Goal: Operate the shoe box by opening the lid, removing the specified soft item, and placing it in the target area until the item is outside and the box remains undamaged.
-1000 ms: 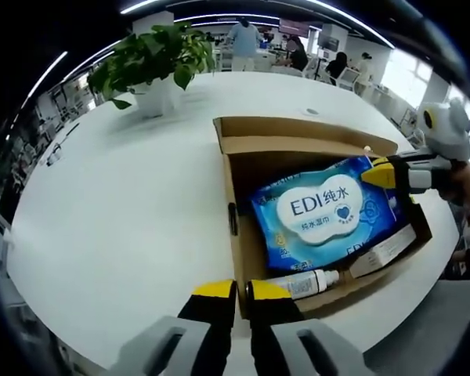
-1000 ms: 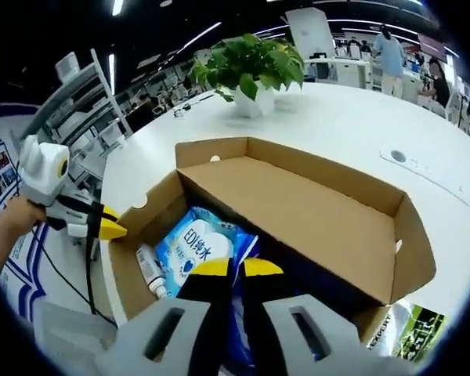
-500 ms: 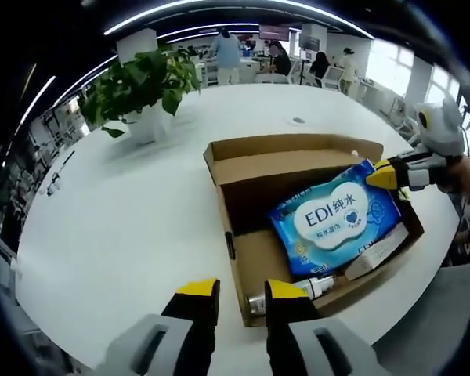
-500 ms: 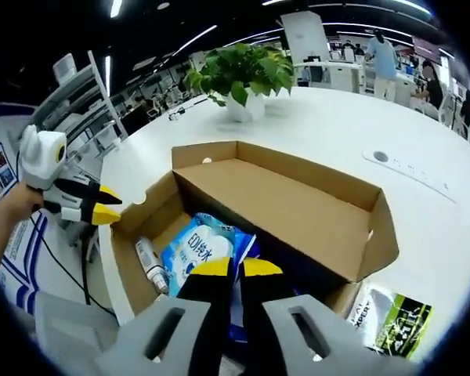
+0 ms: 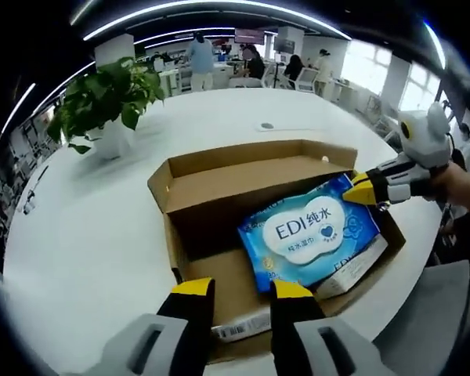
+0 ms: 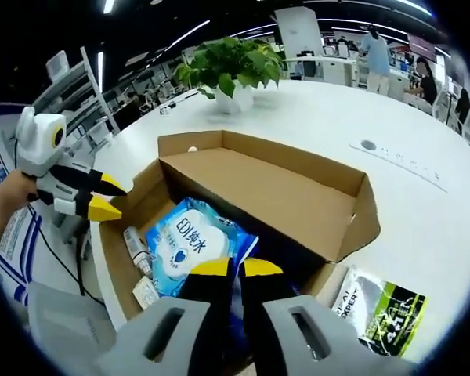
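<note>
We saw the open brown cardboard shoe box (image 5: 219, 192) on the round white table (image 5: 86, 235), its lid folded back. Our right hand-held gripper (image 6: 230, 268) pinched the blue soft pack of wet wipes (image 5: 317, 235), tilted up inside the box. Our left hand-held gripper (image 5: 242, 287) hovered at the near wall, jaws parted and empty. A small white bottle (image 6: 136, 247) lay beside the pack.

Wipes pack (image 5: 313, 235) in shoe box (image 5: 219, 168), plant (image 5: 106, 98) behind, perhaps a bottle (image 6: 135, 244) beside
</note>
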The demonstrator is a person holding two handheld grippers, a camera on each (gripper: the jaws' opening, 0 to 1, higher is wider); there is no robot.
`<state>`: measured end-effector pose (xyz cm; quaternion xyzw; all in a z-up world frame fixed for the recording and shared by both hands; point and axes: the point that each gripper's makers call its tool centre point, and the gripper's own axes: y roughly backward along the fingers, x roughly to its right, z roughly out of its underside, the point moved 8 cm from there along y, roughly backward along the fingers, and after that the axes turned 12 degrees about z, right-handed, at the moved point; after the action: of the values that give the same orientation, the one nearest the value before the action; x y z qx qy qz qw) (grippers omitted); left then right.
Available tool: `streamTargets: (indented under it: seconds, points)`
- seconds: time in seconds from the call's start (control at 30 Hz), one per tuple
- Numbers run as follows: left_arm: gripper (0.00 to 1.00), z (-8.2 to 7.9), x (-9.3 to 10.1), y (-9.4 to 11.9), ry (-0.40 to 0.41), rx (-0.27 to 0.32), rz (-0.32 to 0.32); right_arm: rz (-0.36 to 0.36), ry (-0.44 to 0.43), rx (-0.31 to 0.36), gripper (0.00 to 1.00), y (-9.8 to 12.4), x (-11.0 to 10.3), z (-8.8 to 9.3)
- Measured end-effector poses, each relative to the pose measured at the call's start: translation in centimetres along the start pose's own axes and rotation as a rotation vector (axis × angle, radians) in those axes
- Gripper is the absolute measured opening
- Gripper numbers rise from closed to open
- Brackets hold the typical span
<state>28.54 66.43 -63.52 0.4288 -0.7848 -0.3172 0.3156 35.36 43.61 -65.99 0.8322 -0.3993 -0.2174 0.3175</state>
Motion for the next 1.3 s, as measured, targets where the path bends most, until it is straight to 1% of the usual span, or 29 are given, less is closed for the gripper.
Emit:
streamTargets:
  seconds: [0.07, 0.2, 0.27, 0.3, 0.4, 0.43, 0.5, 0.53, 0.6, 0.67, 0.73, 0.77, 0.87, 0.97, 1.03, 1.1, 1.27, 1.3]
  points:
    - [0.29, 0.1, -0.2, -0.9, -0.003, -0.037, 0.026, 0.002, -0.002, -0.002, 0.02, 0.0, 0.0, 0.1]
    - [0.29, 0.1, -0.6, -2.3, 0.000, -0.066, 0.049, 0.007, 0.008, -0.004, 0.01, -0.1, 0.1, 0.1]
    - [0.29, 0.2, -0.7, -3.0, 0.029, -0.079, 0.084, 0.007, 0.007, -0.004, 0.01, -0.2, 0.2, 0.1]
    - [0.30, 0.3, -0.8, -3.6, 0.053, -0.100, 0.106, 0.007, 0.005, -0.004, 0.01, -0.2, 0.2, 0.2]
    - [0.27, 0.3, -1.1, -4.5, 0.054, -0.093, 0.113, 0.007, 0.004, -0.004, 0.01, -0.2, 0.3, 0.3]
    - [0.27, 0.4, -1.1, -4.7, 0.062, -0.112, 0.113, 0.007, 0.001, -0.005, 0.01, -0.2, 0.3, 0.3]
    - [0.27, 0.5, -1.2, -5.1, 0.065, -0.118, 0.118, 0.006, -0.001, -0.004, 0.01, -0.2, 0.3, 0.3]
    - [0.26, 0.6, -1.2, -5.3, 0.074, -0.118, 0.125, 0.005, -0.001, -0.004, 0.01, -0.2, 0.3, 0.3]
    - [0.25, 0.8, -1.2, -5.7, 0.115, -0.125, 0.139, 0.005, -0.002, -0.003, 0.01, -0.2, 0.4, 0.4]
    - [0.24, 1.1, -1.3, -6.1, 0.128, -0.119, 0.152, 0.004, -0.007, -0.003, 0.01, -0.2, 0.4, 0.4]
    - [0.18, 1.2, -0.8, -6.3, 0.178, -0.105, 0.197, 0.000, -0.015, -0.002, 0.01, -0.2, 0.4, 0.5]
    - [0.18, 1.3, -1.2, -6.3, 0.187, -0.093, 0.174, 0.002, -0.015, -0.001, 0.01, -0.2, 0.4, 0.5]
    - [0.15, 1.5, -1.4, -6.3, 0.213, -0.080, 0.179, 0.000, -0.025, 0.001, 0.01, -0.2, 0.4, 0.5]
    - [0.10, 1.5, -1.4, -6.1, 0.234, -0.064, 0.182, 0.001, -0.031, 0.003, 0.01, -0.3, 0.4, 0.6]
    - [0.07, 1.5, -1.4, -6.0, 0.246, -0.060, 0.196, 0.001, -0.034, 0.005, 0.01, -0.3, 0.4, 0.6]
    - [0.04, 1.5, -1.1, -5.9, 0.232, -0.060, 0.204, 0.000, -0.039, 0.006, 0.00, -0.2, 0.4, 0.5]
    - [0.03, 1.4, -0.7, -5.4, 0.201, -0.057, 0.206, 0.004, -0.037, 0.016, 0.00, 0.0, 0.3, 0.4]
    - [0.03, 1.3, -0.3, -5.1, 0.195, -0.053, 0.206, 0.005, -0.038, 0.019, 0.00, 0.1, 0.3, 0.5]
